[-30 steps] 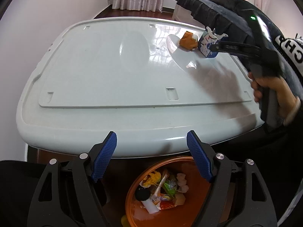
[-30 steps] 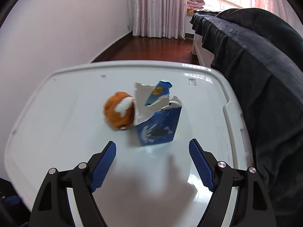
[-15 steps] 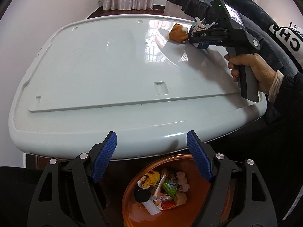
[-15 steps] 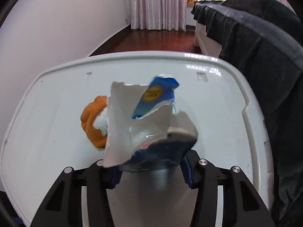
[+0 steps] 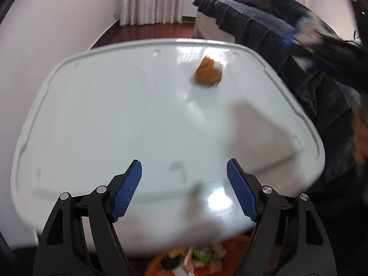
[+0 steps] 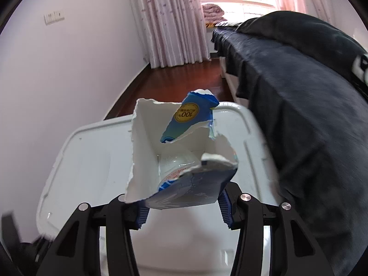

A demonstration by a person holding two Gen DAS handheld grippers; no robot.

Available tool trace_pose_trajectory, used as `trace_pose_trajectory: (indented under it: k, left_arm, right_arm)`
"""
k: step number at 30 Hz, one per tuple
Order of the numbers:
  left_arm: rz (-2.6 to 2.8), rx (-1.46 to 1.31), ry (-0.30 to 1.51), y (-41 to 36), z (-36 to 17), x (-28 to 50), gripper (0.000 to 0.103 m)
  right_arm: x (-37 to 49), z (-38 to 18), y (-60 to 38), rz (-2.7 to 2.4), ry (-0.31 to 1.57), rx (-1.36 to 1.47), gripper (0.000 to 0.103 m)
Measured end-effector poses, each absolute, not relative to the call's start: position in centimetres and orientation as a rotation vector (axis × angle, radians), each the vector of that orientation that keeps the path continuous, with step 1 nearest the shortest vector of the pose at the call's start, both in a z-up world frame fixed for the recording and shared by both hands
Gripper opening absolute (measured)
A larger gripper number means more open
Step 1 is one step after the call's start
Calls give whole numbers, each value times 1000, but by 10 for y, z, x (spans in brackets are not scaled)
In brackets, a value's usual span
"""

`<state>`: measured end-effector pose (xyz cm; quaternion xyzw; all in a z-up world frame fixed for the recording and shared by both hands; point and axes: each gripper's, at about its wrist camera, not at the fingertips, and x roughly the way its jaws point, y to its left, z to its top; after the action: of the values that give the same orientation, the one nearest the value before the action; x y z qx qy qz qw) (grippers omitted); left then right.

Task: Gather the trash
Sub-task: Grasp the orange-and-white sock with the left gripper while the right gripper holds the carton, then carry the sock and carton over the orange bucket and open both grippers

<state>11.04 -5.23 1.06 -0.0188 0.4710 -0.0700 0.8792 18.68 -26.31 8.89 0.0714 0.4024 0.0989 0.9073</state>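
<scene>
lifted off the table [image 6: 92, 161], torn carton [image 6: 181, 161] sits clamped in right tongs [image 6: 184, 209]; left tongs [image 5: 184, 188] gape empty

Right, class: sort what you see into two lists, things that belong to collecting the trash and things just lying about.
Part of the job:
torn blue carton, clamped in the right tongs
orange scrap on the white table
orange bin holding trash
left tongs, open

Just lying about:
dark bedcover
pink curtains

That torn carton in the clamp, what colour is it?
Torn carton: blue outside, white inside, with a yellow round label; clearest in the right wrist view.
</scene>
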Motion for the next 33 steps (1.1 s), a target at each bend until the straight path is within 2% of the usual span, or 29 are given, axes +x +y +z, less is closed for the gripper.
trace_pose_trajectory:
  k: [4, 12, 20, 21, 23, 24, 25, 27, 30, 33]
  left_arm:
    - [-177, -11, 959, -72, 9, 155, 75]
    - [-212, -147, 1004, -87, -9, 244, 75]
    - [-164, -53, 1009, -111, -31, 295, 75]
    - [-151, -40, 1019, -114, -37, 299, 72]
    - [-118, 21, 990, -119, -40, 299, 61]
    - [-134, 32, 976, -121, -39, 298, 49]
    - [-141, 46, 960, -124, -38, 296, 42]
    - [-136, 66, 950, -128, -37, 294, 35]
    - [-125, 49, 951, -125, -35, 294, 29]
    - [-124, 37, 945, -120, -27, 284, 28]
  right_arm:
    - [178, 83, -281, 159, 809, 162, 49]
    - [191, 81, -290, 180, 826, 271, 49]
    - [198, 81, -284, 214, 838, 283, 49]
    - [199, 81, -283, 214, 837, 281, 49]
    - [200, 80, -282, 214, 843, 281, 49]
    - [201, 80, -283, 215, 846, 286, 49]
    - [202, 79, -283, 215, 849, 292, 49]
    - [202, 79, -282, 215, 851, 290, 49]
    - [202, 80, -280, 198, 840, 276, 49]
    - [203, 80, -281, 180, 833, 263, 49]
